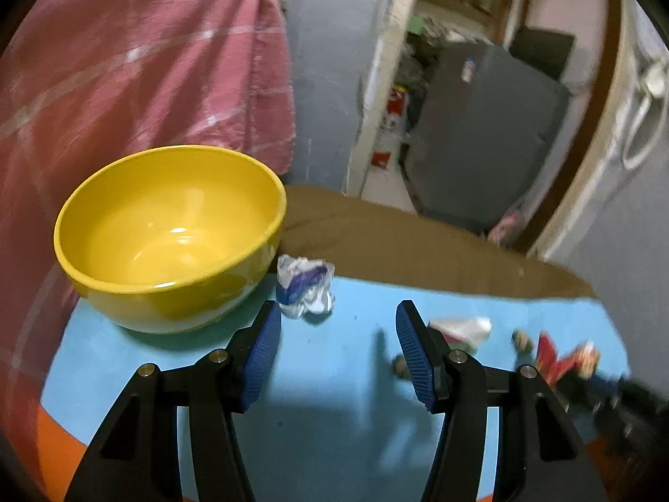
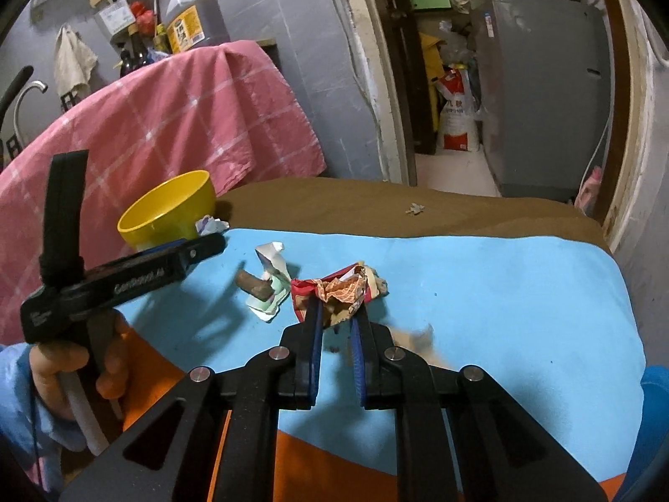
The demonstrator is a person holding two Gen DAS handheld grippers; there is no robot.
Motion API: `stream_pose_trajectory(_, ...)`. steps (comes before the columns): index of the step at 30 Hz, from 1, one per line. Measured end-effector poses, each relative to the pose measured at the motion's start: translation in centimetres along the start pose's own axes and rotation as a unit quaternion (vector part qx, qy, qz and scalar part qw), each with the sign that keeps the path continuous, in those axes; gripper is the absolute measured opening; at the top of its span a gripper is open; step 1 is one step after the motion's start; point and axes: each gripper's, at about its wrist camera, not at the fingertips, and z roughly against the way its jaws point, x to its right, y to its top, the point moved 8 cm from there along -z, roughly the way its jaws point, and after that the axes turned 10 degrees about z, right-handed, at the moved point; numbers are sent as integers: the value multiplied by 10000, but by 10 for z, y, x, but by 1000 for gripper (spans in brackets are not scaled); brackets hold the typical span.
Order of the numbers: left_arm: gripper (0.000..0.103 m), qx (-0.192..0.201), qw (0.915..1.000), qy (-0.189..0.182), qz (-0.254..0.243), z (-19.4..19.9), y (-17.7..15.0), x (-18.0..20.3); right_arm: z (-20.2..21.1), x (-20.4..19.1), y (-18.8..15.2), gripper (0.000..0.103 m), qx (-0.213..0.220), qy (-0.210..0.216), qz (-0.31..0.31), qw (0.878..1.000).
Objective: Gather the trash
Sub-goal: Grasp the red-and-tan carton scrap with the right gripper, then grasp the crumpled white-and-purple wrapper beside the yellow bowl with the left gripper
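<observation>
A yellow bowl (image 1: pixel 167 234) stands empty at the far left of the blue cloth (image 1: pixel 326 410); it also shows in the right wrist view (image 2: pixel 169 209). A crumpled white and purple wrapper (image 1: pixel 305 286) lies beside it. My left gripper (image 1: pixel 338 322) is open and empty just in front of that wrapper. My right gripper (image 2: pixel 336 309) is shut on a crumpled red and orange wrapper (image 2: pixel 338 290). A white and green paper (image 2: pixel 269 280) with a brown stick (image 2: pixel 255 284) lies left of it.
A pink checked cloth (image 2: pixel 167 125) hangs behind the bowl. The brown table edge (image 2: pixel 376 205) runs along the back, with a small scrap (image 2: pixel 415 208) on it. A grey fridge (image 2: pixel 539 96) stands in the doorway beyond. Small brown bits (image 1: pixel 520 339) lie on the blue cloth.
</observation>
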Motion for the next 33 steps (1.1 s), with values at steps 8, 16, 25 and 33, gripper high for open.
stream_pose_trajectory(8, 38, -163, 9975, 160, 662, -14, 8, -12, 2, -2, -7, 11, -94, 13, 76, 9999)
stream_pose_trajectory(16, 0, -225, 9945, 201, 999, -14, 9, -24, 7, 0, -19, 12, -81, 44, 67, 9999)
stream_pose_trajectory(25, 0, -200, 9964, -47, 820, 0, 4, -21, 17, 5, -21, 13, 69, 50, 2, 10000)
stream_pose_trajectory(33, 0, -31, 9996, -189, 183, 17, -5, -10, 17, 2, -23, 13, 72, 10, 134, 9999)
